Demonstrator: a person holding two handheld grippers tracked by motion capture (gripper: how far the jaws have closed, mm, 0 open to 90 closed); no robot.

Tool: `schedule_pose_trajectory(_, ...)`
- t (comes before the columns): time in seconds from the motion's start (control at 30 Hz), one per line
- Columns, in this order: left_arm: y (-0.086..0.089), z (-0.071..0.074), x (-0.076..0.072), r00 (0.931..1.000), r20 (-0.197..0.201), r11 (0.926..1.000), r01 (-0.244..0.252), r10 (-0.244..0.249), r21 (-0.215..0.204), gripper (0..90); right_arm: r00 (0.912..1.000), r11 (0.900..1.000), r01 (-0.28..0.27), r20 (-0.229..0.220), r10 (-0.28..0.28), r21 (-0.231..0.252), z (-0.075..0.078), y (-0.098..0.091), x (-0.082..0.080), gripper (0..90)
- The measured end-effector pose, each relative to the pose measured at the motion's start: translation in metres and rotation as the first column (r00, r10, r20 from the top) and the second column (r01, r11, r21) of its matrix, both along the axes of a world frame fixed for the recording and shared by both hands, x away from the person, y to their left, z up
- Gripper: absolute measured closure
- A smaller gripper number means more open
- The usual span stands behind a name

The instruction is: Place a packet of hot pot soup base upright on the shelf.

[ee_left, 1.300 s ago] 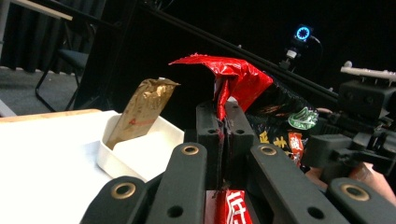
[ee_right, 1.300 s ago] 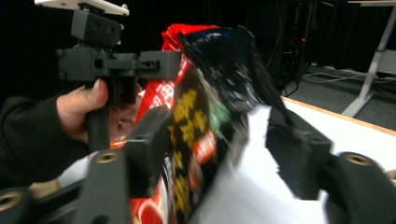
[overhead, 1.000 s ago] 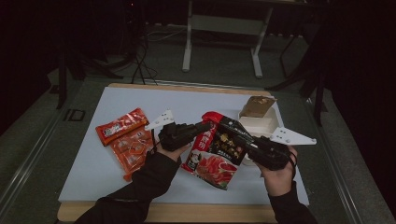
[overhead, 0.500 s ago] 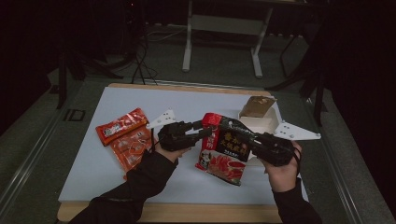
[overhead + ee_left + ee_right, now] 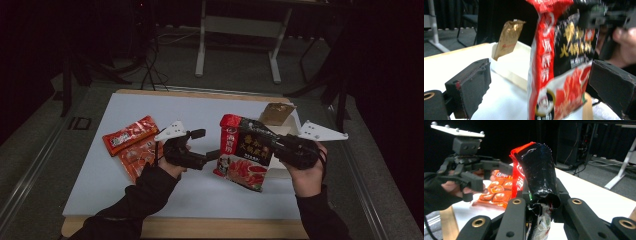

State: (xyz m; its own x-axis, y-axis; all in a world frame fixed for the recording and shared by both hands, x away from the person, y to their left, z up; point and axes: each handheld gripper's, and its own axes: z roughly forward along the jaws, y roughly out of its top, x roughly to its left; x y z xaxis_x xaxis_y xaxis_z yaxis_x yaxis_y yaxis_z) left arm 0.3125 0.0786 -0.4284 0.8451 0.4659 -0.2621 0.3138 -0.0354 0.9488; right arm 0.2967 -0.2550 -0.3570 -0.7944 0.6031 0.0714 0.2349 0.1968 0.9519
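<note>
A red and black food pouch (image 5: 243, 151) hangs upright above the table, and my right gripper (image 5: 268, 143) is shut on its upper right part. In the right gripper view the jaws pinch the crumpled pouch (image 5: 535, 167) at its top edge. My left gripper (image 5: 205, 144) stands just left of the pouch; its jaws have just been opening and now stand wide apart. In the left gripper view the pouch (image 5: 560, 65) hangs between the two black pads (image 5: 471, 86) without touching either.
Two orange snack packets (image 5: 131, 136) lie at the table's left, beside the left hand. An open white box with a brown flap (image 5: 276, 114) stands behind the pouch. The white table top (image 5: 150, 107) ends in a wooden front edge.
My left gripper has opened and let go of the pouch. The right gripper has lifted the pouch from lying tilted to hanging upright, slightly to the right.
</note>
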Motion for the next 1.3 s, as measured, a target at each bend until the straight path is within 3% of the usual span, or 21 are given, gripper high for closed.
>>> schedule_pose_trajectory(0.13,0.003,-0.005,-0.007,0.9999,-0.01,0.9989,0.006,-0.005,0.046,2.3,0.9993,0.9995,-0.027,0.026,0.028,-0.012,0.004,-0.002,0.005,77.3)
schedule_pose_trajectory(0.23,0.008,-0.008,-0.013,0.9999,-0.011,0.9978,0.009,-0.008,0.066,2.3,0.9995,0.9998,-0.016,0.027,0.016,-0.011,0.007,-0.004,0.007,77.4)
schedule_pose_trajectory(0.43,0.013,-0.016,-0.021,0.9995,-0.025,0.9972,0.02,-0.018,0.072,2.3,0.9987,0.9999,0.003,0.051,-0.003,0.015,0.016,-0.012,0.016,77.4)
schedule_pose_trajectory(0.5,0.016,-0.019,-0.023,0.9994,-0.021,0.9978,0.029,-0.028,0.059,2.3,0.998,0.9997,0.015,0.061,-0.016,0.018,0.019,-0.014,0.02,77.3)
schedule_pose_trajectory(0.7,0.024,-0.033,-0.031,0.9997,0.004,0.9967,0.023,-0.024,0.078,2.5,0.9947,0.9982,0.055,0.085,-0.057,0.024,0.027,-0.025,0.035,77.3)
schedule_pose_trajectory(0.93,0.036,-0.052,-0.042,0.9993,-0.035,0.9954,0.016,-0.013,0.094,2.5,0.9883,0.9944,0.102,0.111,-0.105,0.025,0.034,-0.041,0.05,77.2)
schedule_pose_trajectory(1.17,0.046,-0.064,-0.051,0.999,-0.045,0.9918,0.011,-0.005,0.127,2.5,0.9764,0.9887,0.148,0.156,-0.15,0.02,0.034,-0.058,0.06,77.1)
schedule_pose_trajectory(1.3,0.049,-0.069,-0.056,0.998,-0.063,0.9908,0.016,-0.008,0.135,2.5,0.9742,0.9847,0.174,0.144,-0.174,0.014,0.035,-0.069,0.068,77.1)
